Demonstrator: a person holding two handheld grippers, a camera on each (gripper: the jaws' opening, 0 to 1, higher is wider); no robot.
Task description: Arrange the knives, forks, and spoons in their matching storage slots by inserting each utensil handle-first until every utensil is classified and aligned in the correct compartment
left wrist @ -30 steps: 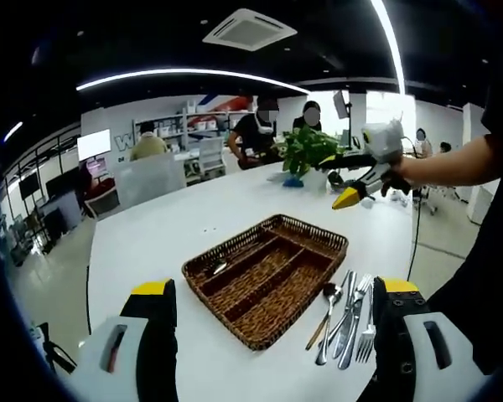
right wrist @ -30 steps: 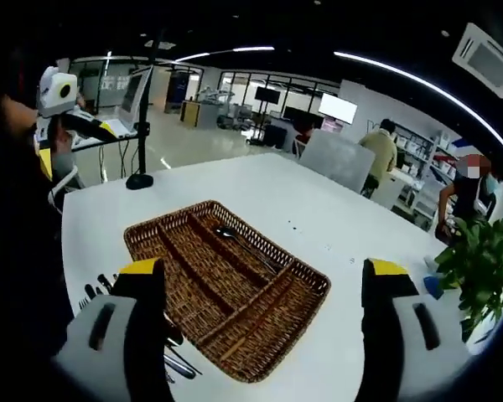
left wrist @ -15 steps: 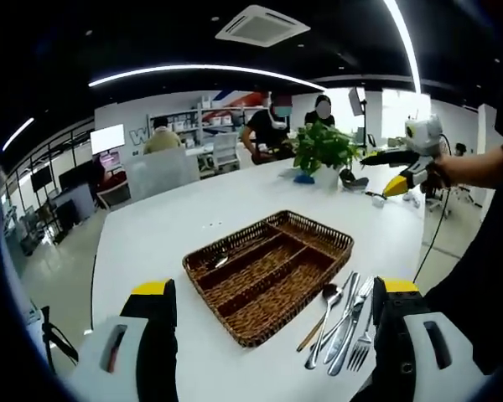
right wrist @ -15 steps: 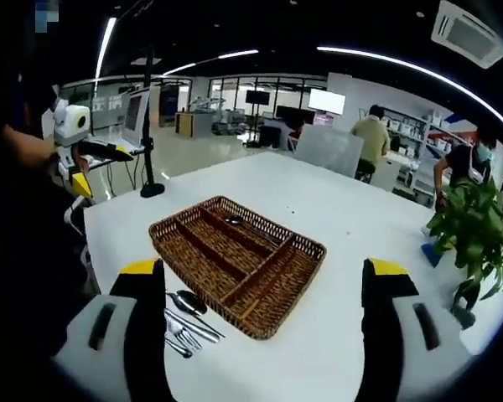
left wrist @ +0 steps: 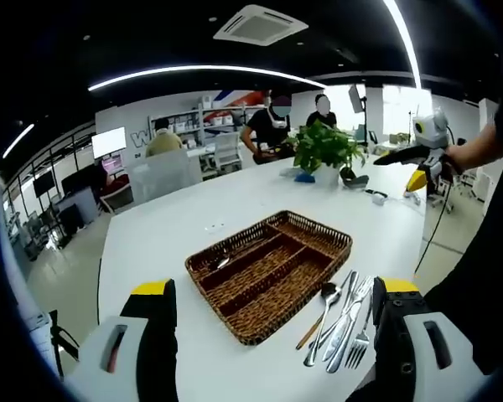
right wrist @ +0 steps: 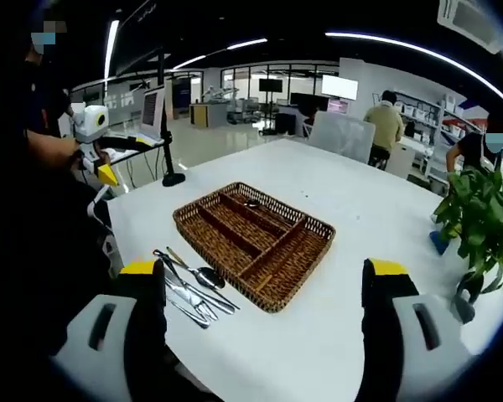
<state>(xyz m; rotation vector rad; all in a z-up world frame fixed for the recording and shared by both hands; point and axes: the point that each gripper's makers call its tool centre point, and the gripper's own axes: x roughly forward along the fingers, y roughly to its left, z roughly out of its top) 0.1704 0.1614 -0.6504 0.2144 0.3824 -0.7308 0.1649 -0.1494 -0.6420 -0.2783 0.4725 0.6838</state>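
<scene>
A brown wicker tray (left wrist: 214, 303) with long compartments lies on the white table, and a spoon (left wrist: 218, 262) rests in its far-left slot. Loose knives, forks and spoons (left wrist: 339, 316) lie in a pile beside the tray's right edge. My left gripper (left wrist: 277, 289) hovers open above the table's near edge, holding nothing. My right gripper (right wrist: 264, 268) is open too and looks at the tray (right wrist: 222, 266) from the other side, with the utensil pile (right wrist: 189, 286) to its left. The right gripper (left wrist: 421, 157) hangs far right in the left gripper view.
A potted green plant (left wrist: 323, 146) stands at the table's far end, also the plant (right wrist: 482, 219) at right. A black stand (right wrist: 173, 177) sits at a table corner. A hand holds the left gripper (right wrist: 99, 138). Several people, chairs and shelves fill the background.
The right gripper has drawn back from the tray, so the utensil pile has come into its view. In the left gripper view it has swung further right. Both stay open.
</scene>
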